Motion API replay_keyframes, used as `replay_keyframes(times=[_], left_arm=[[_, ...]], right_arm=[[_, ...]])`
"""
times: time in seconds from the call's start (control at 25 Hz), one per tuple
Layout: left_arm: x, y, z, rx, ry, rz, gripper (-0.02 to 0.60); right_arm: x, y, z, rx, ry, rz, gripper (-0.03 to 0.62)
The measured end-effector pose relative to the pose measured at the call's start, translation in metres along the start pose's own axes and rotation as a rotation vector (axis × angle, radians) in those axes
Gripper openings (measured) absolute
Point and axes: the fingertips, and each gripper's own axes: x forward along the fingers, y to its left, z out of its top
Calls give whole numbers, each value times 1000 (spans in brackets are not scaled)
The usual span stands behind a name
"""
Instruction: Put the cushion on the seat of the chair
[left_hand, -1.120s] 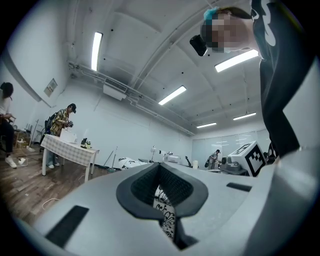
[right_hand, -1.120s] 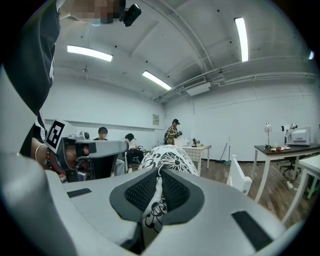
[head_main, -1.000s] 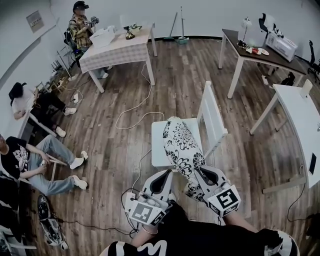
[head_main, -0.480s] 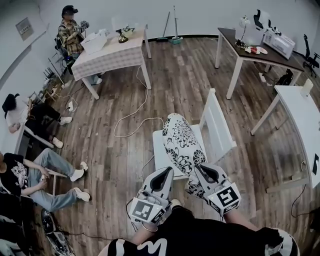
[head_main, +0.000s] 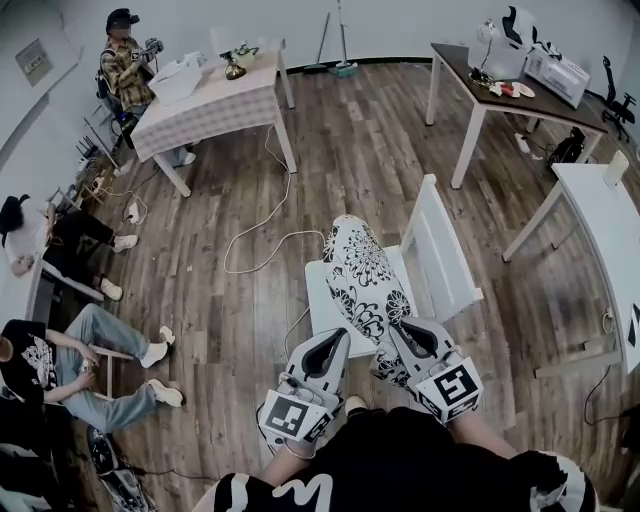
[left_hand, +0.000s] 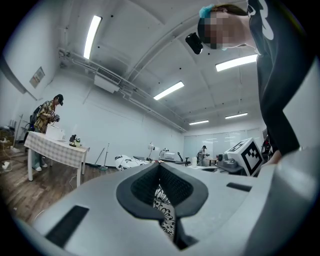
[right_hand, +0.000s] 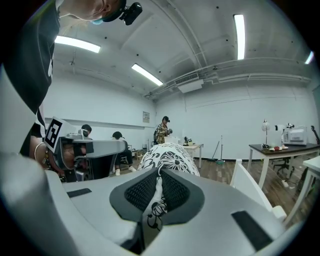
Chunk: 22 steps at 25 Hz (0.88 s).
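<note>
Black-and-white flowered fabric is what both sets of jaws are biting. The cushion (head_main: 362, 285) stretches away from you, lengthwise over the white chair (head_main: 445, 262), with its near end in your grip.

Your left gripper (head_main: 336, 345) is clamped on the near left corner. Its own view shows the patterned cloth pinched tight between the dark pads. Your right gripper (head_main: 405, 332) does the same at the near right corner, with a fold of the print squeezed between its closed pads and the body of the cushion swelling up just ahead.

Taking it by two corners makes sense. A soft cushion sags and twists from a single grip, and two grips keep it spread and square to the seat (head_main: 318, 300).

Seen from your head, the cushion lies along the backrest side, so a bare strip of seat shows on its left. The far end reaches about to the seat's far edge, and the near end overhangs the front edge where you hold it. I cannot tell whether the underside already rests on the seat or is carried just above it.

My judgement is that the carry is nearly finished. What remains is to push the near end forward over the seat, settle it flat, and only then let go, so it does not slide off the front onto the wooden floor (head_main: 350, 170).
</note>
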Motion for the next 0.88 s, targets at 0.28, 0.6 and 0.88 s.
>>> replay_keyframes(times=[0.28, 0.6, 0.88], left_arm=[[11, 3, 1, -6, -2, 53, 3], [13, 6, -7, -11, -2, 100, 3], [8, 8, -15, -13, 4, 120, 3]], right_arm=[[4, -13, 0, -6, 22, 54, 35], [5, -22, -18, -35, 74, 94, 35], [7, -18, -35, -78, 117, 115, 35]])
